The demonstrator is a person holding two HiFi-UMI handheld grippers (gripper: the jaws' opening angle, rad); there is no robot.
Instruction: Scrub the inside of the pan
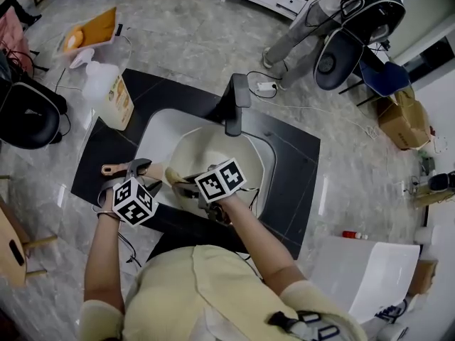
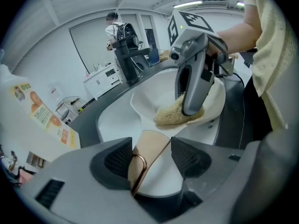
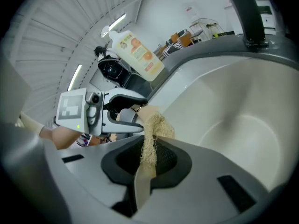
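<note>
From the head view, a white sink (image 1: 161,129) is set in the middle of a dark bench (image 1: 298,163). A cream pan (image 1: 217,153) sits inside the sink and fills most of it, so only a thin strip of sink shows around the pan's rim. A black tap (image 1: 237,102) stands at the far edge of the sink, over the pan's far rim. A soap bottle (image 1: 108,94) stands at the far left corner of the bench, well away from the pan. A wide band of dark bench shows to the right of the sink. The left hand-held gripper (image 1: 135,170) is at the near left edge of the sink, on the pan handle (image 1: 114,169). The right hand-held gripper (image 1: 192,187) reaches over the pan's near rim. In the left gripper view, the left hand-held gripper (image 2: 152,160) has its jaws closed on the tan pan handle (image 2: 150,146), with the copper ring (image 2: 138,171) at the handle's end against one jaw. Past it, the right hand-held gripper presses a scrub pad (image 2: 170,115) onto the pan's near inside wall. In the right gripper view, the right hand-held gripper (image 3: 149,160) is pinched tight on the scrub pad (image 3: 153,127). The pan's smooth inside (image 3: 243,125) opens wide to the right of the pad, and the tap (image 3: 250,17) rises beyond its far rim.
</note>
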